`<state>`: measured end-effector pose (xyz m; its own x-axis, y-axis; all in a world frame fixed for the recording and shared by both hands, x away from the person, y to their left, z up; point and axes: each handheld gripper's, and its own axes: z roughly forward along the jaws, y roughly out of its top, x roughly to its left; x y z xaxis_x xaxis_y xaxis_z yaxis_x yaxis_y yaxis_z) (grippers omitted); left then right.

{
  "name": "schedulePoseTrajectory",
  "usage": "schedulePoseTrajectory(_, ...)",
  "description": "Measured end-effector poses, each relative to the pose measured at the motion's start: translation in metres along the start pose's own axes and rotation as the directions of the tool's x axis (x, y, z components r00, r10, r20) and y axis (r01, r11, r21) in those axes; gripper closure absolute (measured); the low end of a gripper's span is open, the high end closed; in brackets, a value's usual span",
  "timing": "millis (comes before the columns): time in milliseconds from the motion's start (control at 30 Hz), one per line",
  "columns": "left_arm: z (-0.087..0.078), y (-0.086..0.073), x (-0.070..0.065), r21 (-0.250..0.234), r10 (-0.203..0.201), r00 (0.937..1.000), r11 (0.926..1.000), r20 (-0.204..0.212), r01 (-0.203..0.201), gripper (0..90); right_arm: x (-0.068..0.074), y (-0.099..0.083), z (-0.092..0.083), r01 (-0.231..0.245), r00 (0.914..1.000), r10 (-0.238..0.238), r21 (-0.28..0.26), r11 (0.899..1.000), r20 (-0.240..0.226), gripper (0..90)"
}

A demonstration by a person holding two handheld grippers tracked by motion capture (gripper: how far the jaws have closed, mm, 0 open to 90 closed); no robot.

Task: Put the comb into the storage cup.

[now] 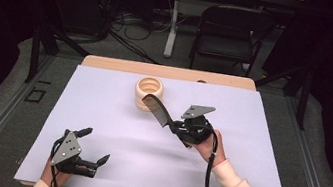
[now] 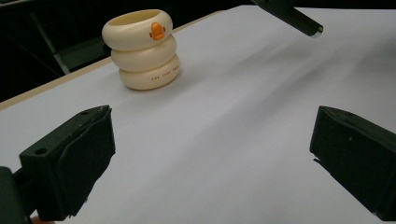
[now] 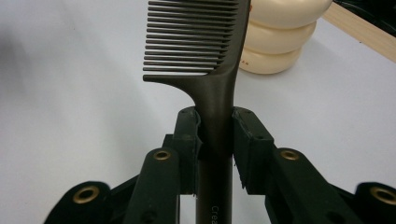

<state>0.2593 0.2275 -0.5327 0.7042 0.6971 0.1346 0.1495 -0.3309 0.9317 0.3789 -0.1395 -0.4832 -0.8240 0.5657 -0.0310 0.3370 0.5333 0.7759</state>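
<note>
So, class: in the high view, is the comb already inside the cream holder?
No: the comb is clamped in the right gripper, its teeth beside the holder.

The cream ring-stacked holder (image 2: 142,49) carries small dark lettering on its lowest ring — legible as "THE", the rest too small to read. The comb (image 3: 212,70) handle shows pale letters — "Crea", cut off at the frame edge.

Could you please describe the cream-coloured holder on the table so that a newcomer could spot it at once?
Look at the white table and go to its far edge, near the middle. There stands the cream holder, just beyond the dark comb. It looks like three stacked rings, open at the top, with a small orange duck bill on the top ring.
</note>
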Motion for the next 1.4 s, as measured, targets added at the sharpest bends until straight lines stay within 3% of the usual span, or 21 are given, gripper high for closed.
schedulePoseTrajectory(1400, 0.0, 0.0, 0.0, -0.001, -0.003, 1.0, 1.0, -0.003, 0.003, 0.3, -0.007, 0.011, -0.008, -0.029, 0.9987, 0.034, -0.103, 0.994, 0.04, 72.1)
